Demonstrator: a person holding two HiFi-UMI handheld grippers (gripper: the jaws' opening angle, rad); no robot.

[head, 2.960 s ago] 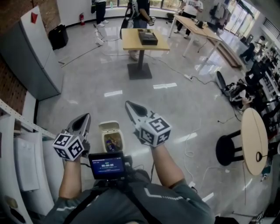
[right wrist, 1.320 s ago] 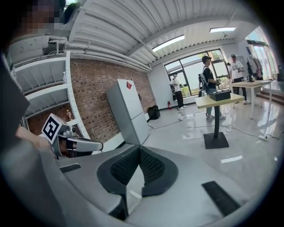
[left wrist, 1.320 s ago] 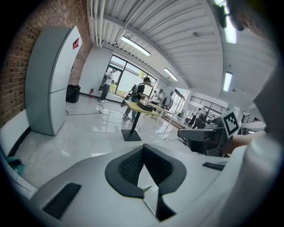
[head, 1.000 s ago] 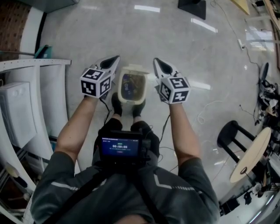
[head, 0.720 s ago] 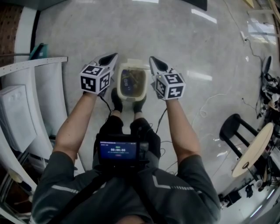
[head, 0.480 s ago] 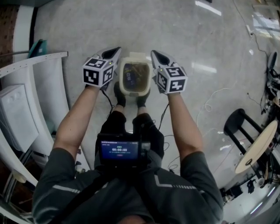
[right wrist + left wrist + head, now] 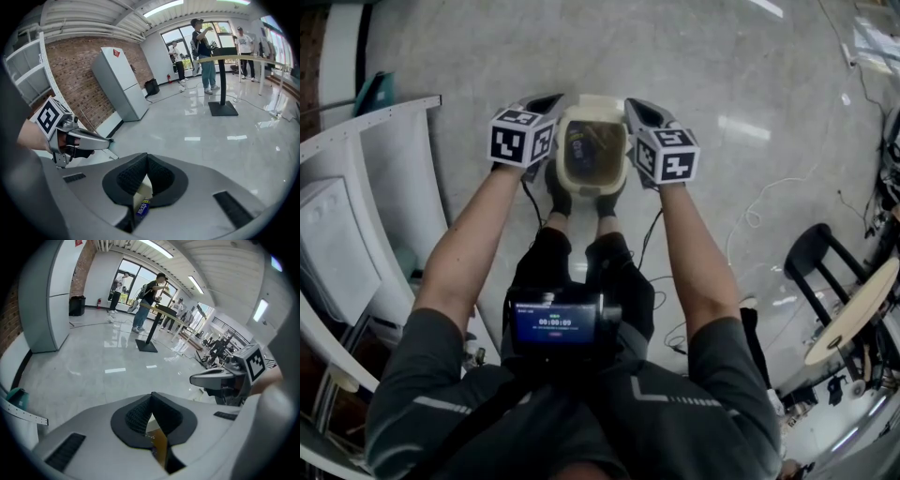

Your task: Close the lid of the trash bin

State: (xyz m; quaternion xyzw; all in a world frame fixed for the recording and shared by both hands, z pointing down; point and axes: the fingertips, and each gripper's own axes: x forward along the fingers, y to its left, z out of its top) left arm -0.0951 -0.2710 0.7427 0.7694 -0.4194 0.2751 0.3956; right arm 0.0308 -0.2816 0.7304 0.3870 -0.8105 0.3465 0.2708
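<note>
Stood over the trash bin (image 7: 581,185) on the grey floor (image 7: 722,56), both shoes (image 7: 558,197) right against its near wall. Found its lid (image 7: 592,99) tipped up at the far edge, with rubbish (image 7: 586,145) showing inside. Held the left gripper (image 7: 549,99) just beside the bin's left rim and the right gripper (image 7: 634,103) just beside its right rim, tips pointed toward the lid end. Could not tell whether either touched the bin. Saw, in the left gripper view, the jaws pressed together at the tips with nothing between them, and a yellowish scrap (image 7: 159,446) far below through the gap behind. Saw the same in the right gripper view: jaws closed tip to tip, empty, a blue wrapper (image 7: 143,207) visible beneath. Carried a small screen (image 7: 551,323) at the chest. Noted a black stool (image 7: 811,258) and a round table (image 7: 853,309) well off to the right, and white shelving (image 7: 384,187) to the left.
</note>
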